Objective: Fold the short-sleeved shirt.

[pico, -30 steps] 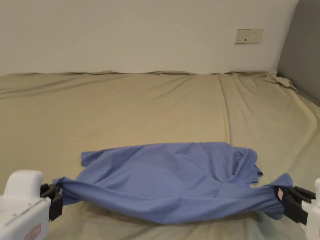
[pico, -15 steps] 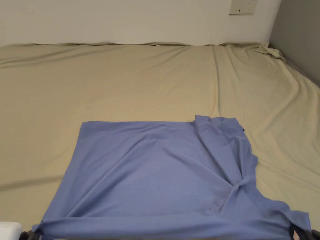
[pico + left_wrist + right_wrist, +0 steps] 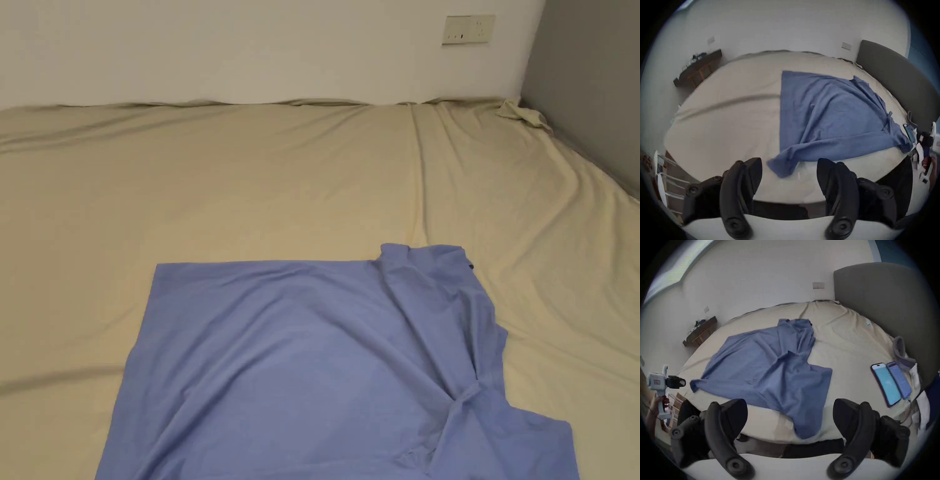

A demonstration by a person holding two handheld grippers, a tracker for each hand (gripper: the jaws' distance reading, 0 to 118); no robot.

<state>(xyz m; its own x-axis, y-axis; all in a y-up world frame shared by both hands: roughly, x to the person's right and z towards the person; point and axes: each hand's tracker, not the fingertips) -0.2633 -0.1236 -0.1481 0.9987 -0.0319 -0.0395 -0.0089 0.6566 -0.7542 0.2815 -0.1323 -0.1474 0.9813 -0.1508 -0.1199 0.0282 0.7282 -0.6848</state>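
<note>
Beige bed sheet (image 3: 250,187), blue shirt (image 3: 325,362) spread flat, bunched toward headboard (image 3: 883,305). Soft, light, probably slippery; grab near-edge sleeve corners. Left gripper (image 3: 789,177), right gripper (image 3: 790,417) released, empty.

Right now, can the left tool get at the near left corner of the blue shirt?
Probably yes. The left tool is open, and the shirt corner lies just ahead of its jaws on the bed, with nothing between them.

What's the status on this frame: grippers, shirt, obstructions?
Left gripper open, right gripper open, both off the cloth. Blue shirt spread on the bed, right side bunched. Two phones lie right of it, apart.
</note>
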